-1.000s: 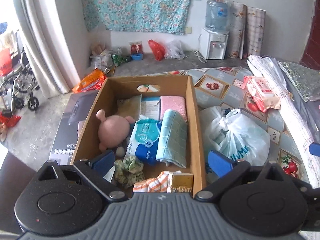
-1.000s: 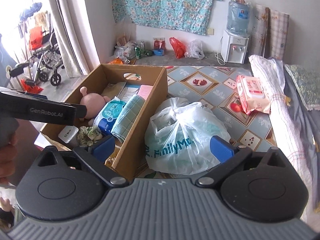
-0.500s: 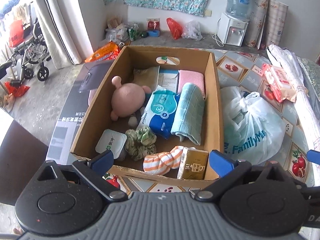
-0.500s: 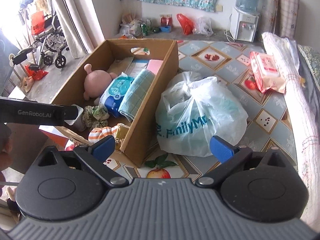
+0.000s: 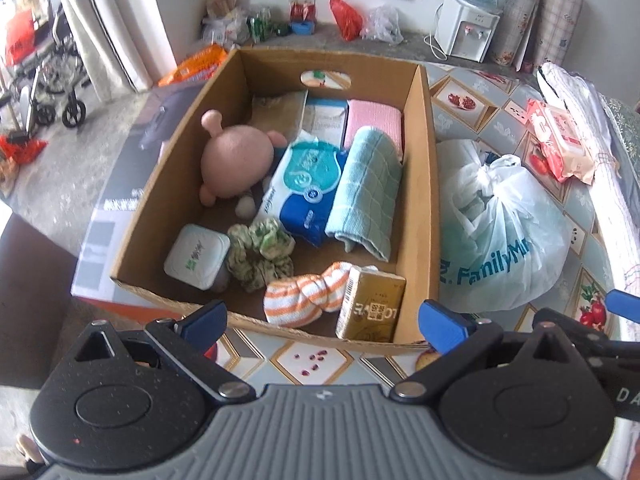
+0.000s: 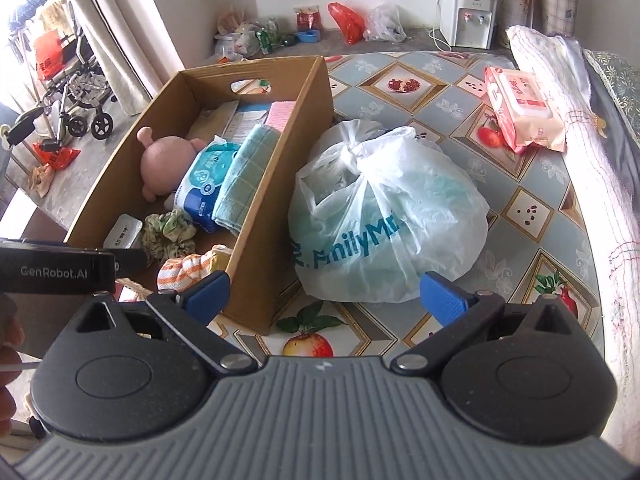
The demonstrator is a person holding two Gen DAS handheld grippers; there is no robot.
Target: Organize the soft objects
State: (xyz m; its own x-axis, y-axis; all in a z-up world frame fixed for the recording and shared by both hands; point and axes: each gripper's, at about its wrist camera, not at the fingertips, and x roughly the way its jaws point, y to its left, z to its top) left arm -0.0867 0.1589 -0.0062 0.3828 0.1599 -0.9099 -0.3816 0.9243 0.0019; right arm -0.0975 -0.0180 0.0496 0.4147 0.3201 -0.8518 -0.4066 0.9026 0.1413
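Both the left gripper (image 5: 322,322) and the right gripper (image 6: 323,290) hold their jaws apart and empty, and the tied plastic bag (image 6: 386,216) looks light, soft and slippery, best taken at its knot (image 6: 354,154).

A knotted white plastic bag (image 6: 386,216) sits just beside a cardboard box (image 6: 276,200) of soft items on a fruit-patterned mat (image 6: 532,208); the right tongs (image 6: 324,294) hover empty, spread wide.

Both wrist views look down, sharing the cardboard box (image 5: 420,184) and bag (image 6: 384,216).
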